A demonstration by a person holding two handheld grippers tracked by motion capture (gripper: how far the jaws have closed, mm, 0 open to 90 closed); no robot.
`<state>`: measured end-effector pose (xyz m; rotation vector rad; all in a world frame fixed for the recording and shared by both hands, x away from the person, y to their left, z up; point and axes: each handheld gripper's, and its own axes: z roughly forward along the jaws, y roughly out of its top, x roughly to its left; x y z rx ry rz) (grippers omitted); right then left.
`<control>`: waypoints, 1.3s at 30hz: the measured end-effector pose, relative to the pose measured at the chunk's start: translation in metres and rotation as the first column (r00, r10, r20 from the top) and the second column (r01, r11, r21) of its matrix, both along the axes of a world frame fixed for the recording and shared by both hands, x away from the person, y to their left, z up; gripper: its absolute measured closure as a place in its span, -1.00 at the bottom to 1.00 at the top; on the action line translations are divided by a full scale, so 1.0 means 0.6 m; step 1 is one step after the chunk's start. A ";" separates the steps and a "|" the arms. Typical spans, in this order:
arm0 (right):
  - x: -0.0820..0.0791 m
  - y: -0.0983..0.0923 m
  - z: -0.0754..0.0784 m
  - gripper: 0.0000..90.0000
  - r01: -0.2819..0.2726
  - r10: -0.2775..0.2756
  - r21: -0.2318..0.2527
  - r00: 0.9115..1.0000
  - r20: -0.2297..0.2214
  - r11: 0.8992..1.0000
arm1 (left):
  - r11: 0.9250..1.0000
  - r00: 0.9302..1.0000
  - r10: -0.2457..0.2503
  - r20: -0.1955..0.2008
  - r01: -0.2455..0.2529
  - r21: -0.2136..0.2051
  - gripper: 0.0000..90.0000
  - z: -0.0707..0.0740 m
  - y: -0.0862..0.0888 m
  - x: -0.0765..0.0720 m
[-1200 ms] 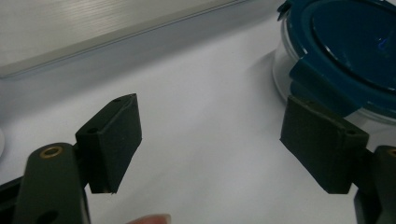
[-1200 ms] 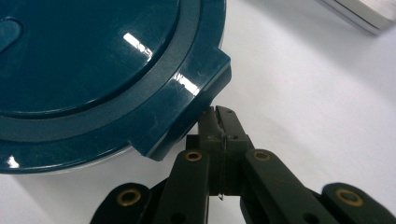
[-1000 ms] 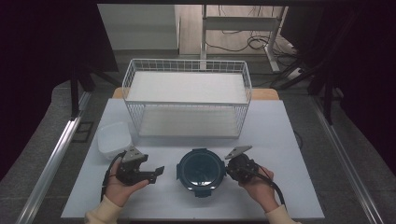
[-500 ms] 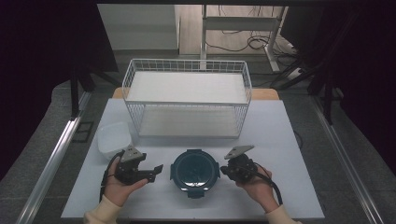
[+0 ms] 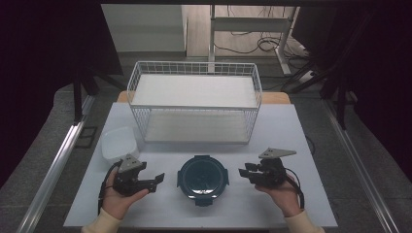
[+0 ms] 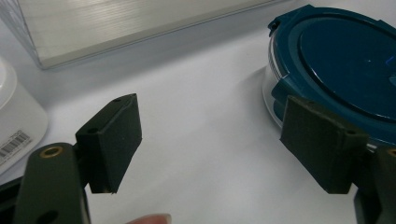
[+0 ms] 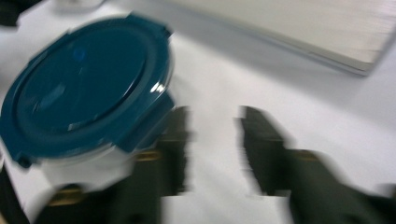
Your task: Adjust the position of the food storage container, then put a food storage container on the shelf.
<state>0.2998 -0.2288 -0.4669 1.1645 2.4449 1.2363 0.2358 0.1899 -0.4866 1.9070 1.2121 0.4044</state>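
Observation:
A round container with a dark blue clip lid (image 5: 202, 177) sits on the white table near the front. My left gripper (image 5: 158, 178) rests to its left, open and empty, and the left gripper view shows its jaws (image 6: 210, 135) wide apart beside the lid (image 6: 345, 60). My right gripper (image 5: 244, 171) is just right of the container and clear of it. Its jaws have just been opening. The blurred right gripper view shows them (image 7: 212, 116) apart over bare table, with nothing between them and the lid (image 7: 84, 88) to the left.
A white wire basket (image 5: 194, 104) with two shelves stands at the back middle of the table. A white lidded tub (image 5: 118, 144) sits at the left, behind my left gripper. Table edges lie close in front of both hands.
The right gripper, shut against the container's right side, has opened and drawn back to the right. The container slid slightly left early on. The left gripper stayed put.

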 end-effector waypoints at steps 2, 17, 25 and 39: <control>-0.003 -0.002 0.004 -0.10 0.038 -0.038 0.036 0.999 -0.002 0.999 | 1.000 1.000 0.006 -0.003 -0.006 -0.006 -0.56 0.000 0.004 -0.004; -0.036 -0.008 -0.007 -0.51 0.083 -0.081 0.070 0.996 -0.033 0.994 | 0.999 1.000 -0.001 -0.009 0.001 -0.043 -0.58 0.007 0.002 -0.004; -0.037 0.000 0.001 -0.51 0.069 -0.069 0.012 0.998 0.001 0.998 | 0.998 0.999 0.037 -0.004 -0.037 -0.054 -0.60 0.014 0.002 -0.015; -0.041 0.003 0.008 -0.58 0.025 -0.023 0.053 0.999 -0.029 0.998 | 0.996 1.000 0.017 -0.006 -0.018 -0.092 -0.48 0.026 -0.005 -0.013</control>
